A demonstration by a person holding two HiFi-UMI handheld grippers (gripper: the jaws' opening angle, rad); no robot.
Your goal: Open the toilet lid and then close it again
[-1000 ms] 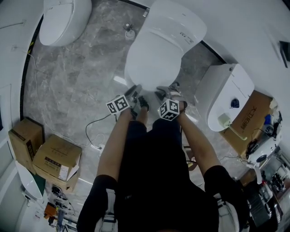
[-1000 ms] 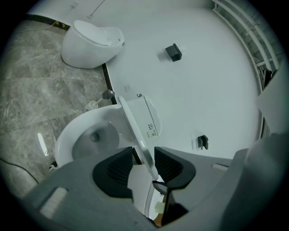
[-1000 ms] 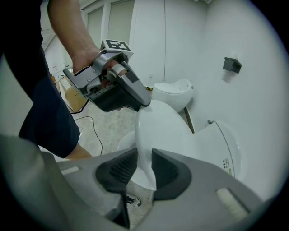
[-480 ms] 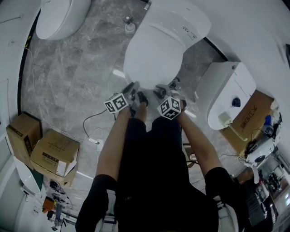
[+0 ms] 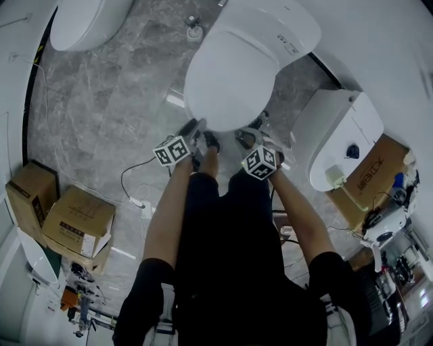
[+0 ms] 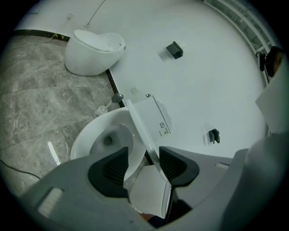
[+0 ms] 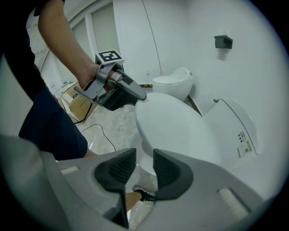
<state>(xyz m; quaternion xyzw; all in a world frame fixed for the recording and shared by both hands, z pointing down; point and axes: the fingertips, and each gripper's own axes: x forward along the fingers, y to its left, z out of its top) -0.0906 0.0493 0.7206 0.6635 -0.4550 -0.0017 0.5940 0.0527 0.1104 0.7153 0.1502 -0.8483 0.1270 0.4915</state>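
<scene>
Two grippers meet at the near end of a white toilet, held out in front of a person in dark clothes. The left gripper (image 6: 142, 159) has its jaws open around the front edge of the toilet lid (image 5: 230, 74). In its own view the lid runs edge-on between the two pads. The lid lies against the right-hand pad and stands apart from the left-hand one. The lid is tilted up off the toilet bowl (image 6: 97, 135), whose inside shows beside it. The right gripper (image 7: 144, 168) hangs just beside the left one, below the lid's front rim. Its jaws stand a little apart with nothing in them; only a shoe (image 7: 143, 195) and the grey marble floor (image 5: 108, 101) show through the gap. Behind the lid sits the toilet's back unit (image 5: 284, 27), which carries a small label. A black cable (image 5: 132, 182) trails over the floor to the person's left, near two cardboard boxes (image 5: 78, 226). A second toilet (image 5: 338, 142) stands to the right and a third toilet (image 5: 81, 20) stands far off on the left, by the white wall.
</scene>
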